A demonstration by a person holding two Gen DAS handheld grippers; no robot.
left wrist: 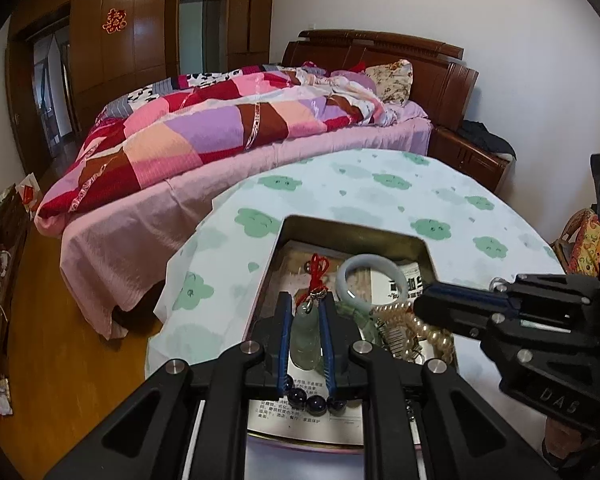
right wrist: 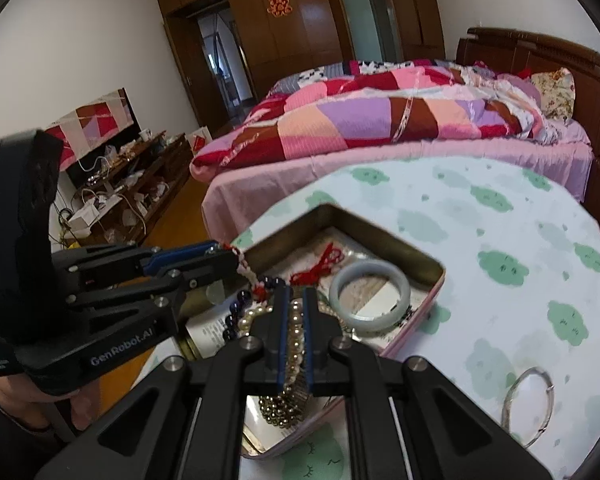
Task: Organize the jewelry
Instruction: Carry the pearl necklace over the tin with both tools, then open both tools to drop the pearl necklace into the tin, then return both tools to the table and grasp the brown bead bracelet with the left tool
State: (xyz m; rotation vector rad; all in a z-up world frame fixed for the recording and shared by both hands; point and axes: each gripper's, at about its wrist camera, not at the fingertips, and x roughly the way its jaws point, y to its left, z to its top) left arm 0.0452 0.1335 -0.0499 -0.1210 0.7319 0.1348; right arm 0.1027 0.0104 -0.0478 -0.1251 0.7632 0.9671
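An open metal tin (left wrist: 352, 229) (right wrist: 382, 237) on the round table holds jewelry. My left gripper (left wrist: 305, 300) (right wrist: 234, 259) is shut on a pale green jade pendant (left wrist: 305, 338) (right wrist: 216, 293) with a red knotted cord (left wrist: 318, 270), just above the tin's near left part. My right gripper (right wrist: 296, 294) (left wrist: 418, 305) is shut on a pearl necklace (right wrist: 296, 336) (left wrist: 420, 330) over the tin's near side. A jade bangle (left wrist: 360, 280) (right wrist: 370, 297) lies inside, beside dark bead strands (left wrist: 312, 400) (right wrist: 236, 316). Gold beads (right wrist: 280, 412) hang below the right fingers.
The table wears a white cloth with green clouds (left wrist: 380, 184) (right wrist: 500, 240). A silver bangle (right wrist: 528, 408) lies on the cloth to the right of the tin. Beyond the table stands a bed (left wrist: 220, 128) with a patchwork quilt. A cluttered low cabinet (right wrist: 132, 184) stands at the left.
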